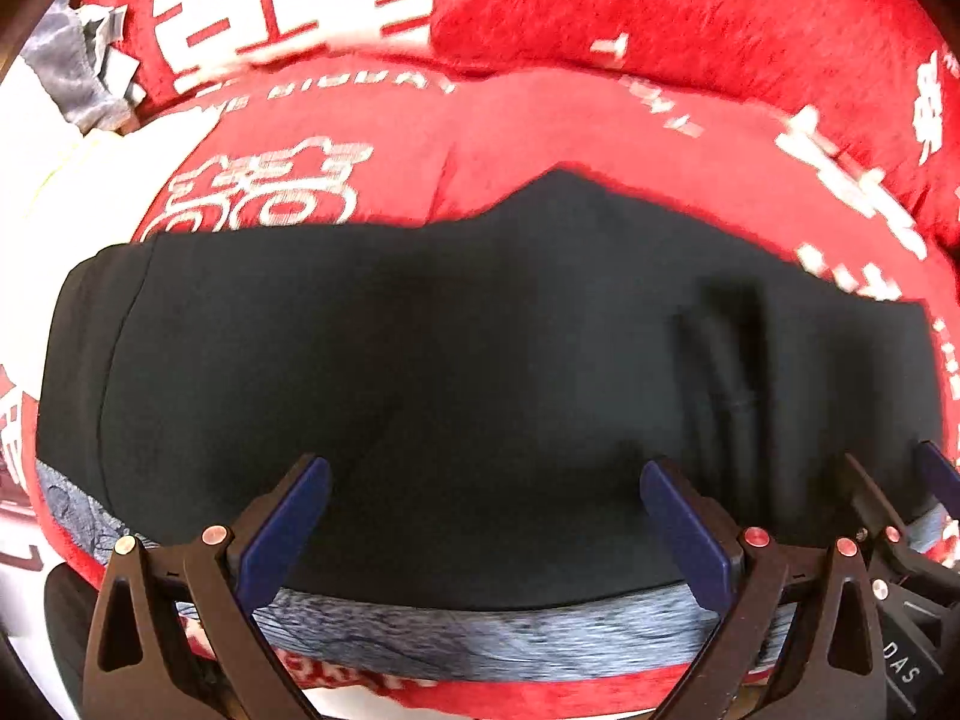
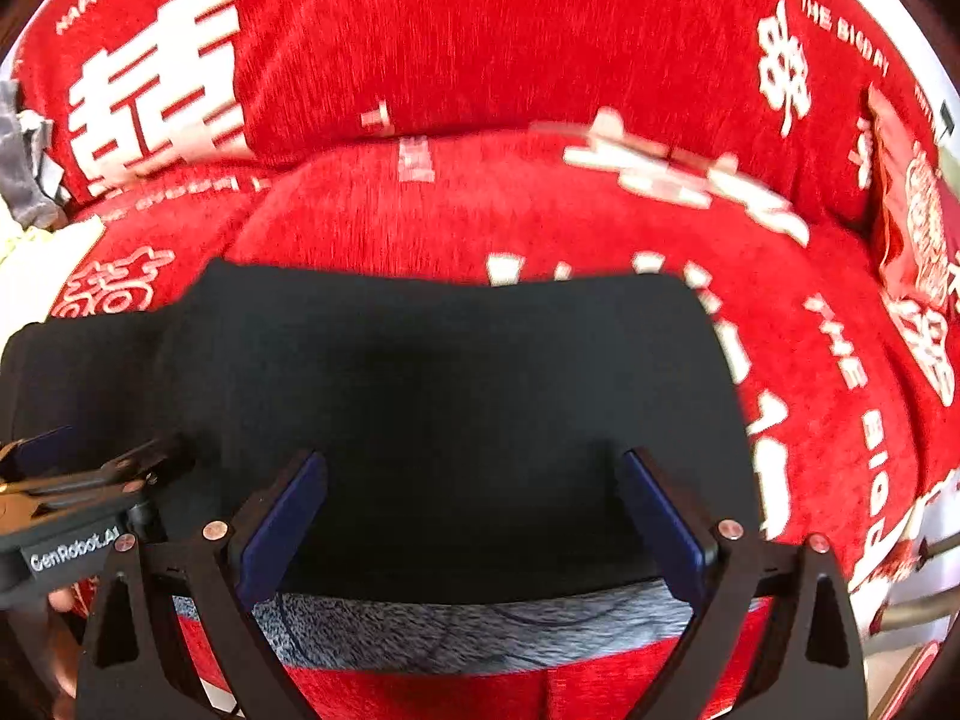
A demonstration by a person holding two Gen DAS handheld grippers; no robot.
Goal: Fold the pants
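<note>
Where everything rests: red plush sofa cover (image 1: 540, 132) printed with large white characters and small lettering, seat below, backrest rising behind.
Pants (image 1: 456, 372): dark, nearly black, spread flat across the seat, stretching sideways through both views; grey marled waistband (image 1: 492, 630) along the near edge.
Left hand-held gripper (image 1: 486, 480): blue-padded fingers (image 1: 288, 516) spread wide, released, holding nothing, poised over the near part of the pants beside the waistband.
Right hand-held gripper (image 2: 474, 480): likewise spread wide and empty, blue pads (image 2: 282, 522) over the dark cloth just above the waistband; sits close to the right of the left one.
Room: pale grey and white cloth bundle (image 1: 72, 72) at far left by the sofa's edge; red printed cushion (image 2: 918, 240) at far right.
Hidden or unclear: left end of the pants curving out of sight at the lens edge; cannot tell whether the fingers touch the cloth; small lettering blurred; a fingertip (image 2: 60, 600) glimpsed behind the left tool's body, rest of the person cut off.
</note>
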